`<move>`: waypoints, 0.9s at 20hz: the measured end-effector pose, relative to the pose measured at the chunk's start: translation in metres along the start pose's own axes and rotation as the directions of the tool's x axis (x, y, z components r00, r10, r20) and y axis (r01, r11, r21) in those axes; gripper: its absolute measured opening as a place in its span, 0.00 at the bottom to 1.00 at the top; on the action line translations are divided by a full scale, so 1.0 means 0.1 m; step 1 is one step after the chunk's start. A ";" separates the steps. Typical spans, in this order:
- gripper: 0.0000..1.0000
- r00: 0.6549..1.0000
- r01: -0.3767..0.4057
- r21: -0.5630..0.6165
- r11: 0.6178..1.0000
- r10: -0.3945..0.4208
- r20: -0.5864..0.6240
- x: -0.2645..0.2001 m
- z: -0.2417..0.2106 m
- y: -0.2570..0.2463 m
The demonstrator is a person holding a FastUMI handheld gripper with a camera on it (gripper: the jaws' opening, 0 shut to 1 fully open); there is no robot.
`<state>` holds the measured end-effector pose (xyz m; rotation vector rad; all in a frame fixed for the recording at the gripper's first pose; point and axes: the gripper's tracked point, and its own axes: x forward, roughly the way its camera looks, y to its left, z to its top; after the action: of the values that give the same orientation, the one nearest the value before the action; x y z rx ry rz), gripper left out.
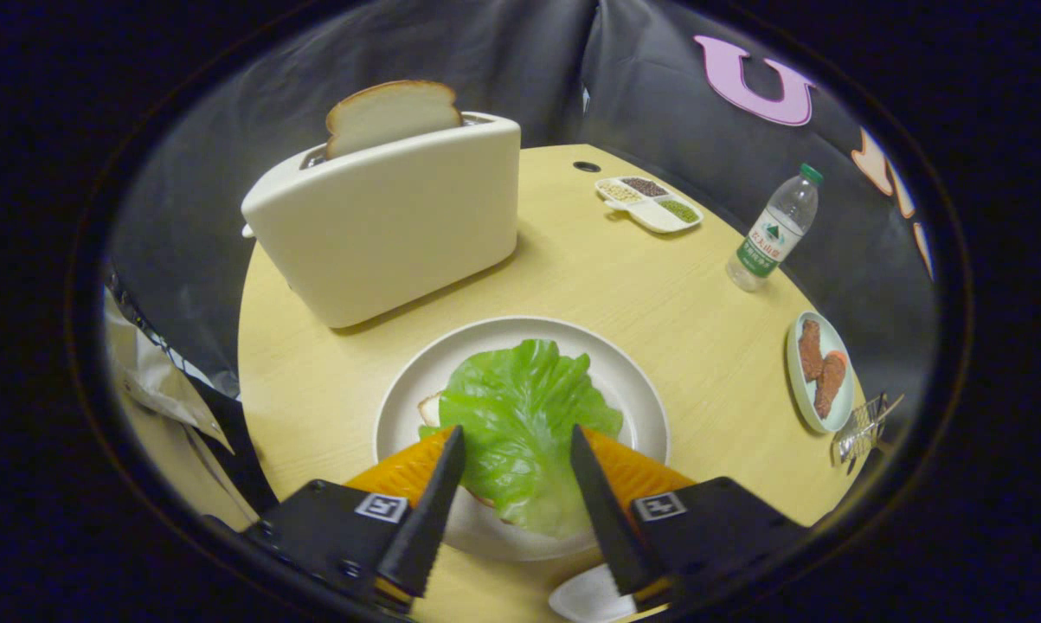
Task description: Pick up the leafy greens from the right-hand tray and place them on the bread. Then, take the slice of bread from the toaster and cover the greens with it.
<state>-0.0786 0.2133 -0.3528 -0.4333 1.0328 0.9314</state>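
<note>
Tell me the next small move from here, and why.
Probably lift the hand-held gripper off the plate and head for the toaster. The lettuce already lies over the bread on the plate, and the fingers stand open either side of it, gripping nothing. The slice in the toaster slot stands upright, beyond the fingers, not yet taken.

On the table (624, 285), a plate (399, 407) is set just ahead of the gripper (517, 446); on it the bread (430, 408) is overlaid by the leafy greens (520, 407), seen between the parted fingers. From the plate, the toaster (390, 234) holding a slice (390, 114) is found at 11 o'clock, a divided tray (650, 204) at 1, a bottle (773, 232) at 2, a dish (819, 372) at 3.
</note>
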 end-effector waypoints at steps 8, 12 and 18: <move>1.00 0.991 0.018 0.096 0.995 -0.031 0.133 -0.44 0.66 0.07; 1.00 0.987 0.008 0.112 0.994 -0.025 0.156 -0.64 1.04 0.24; 1.00 0.982 -0.079 0.131 0.988 0.054 0.183 -0.72 1.58 0.64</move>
<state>-0.0605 0.3269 -0.2077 -0.1966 0.9444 0.9340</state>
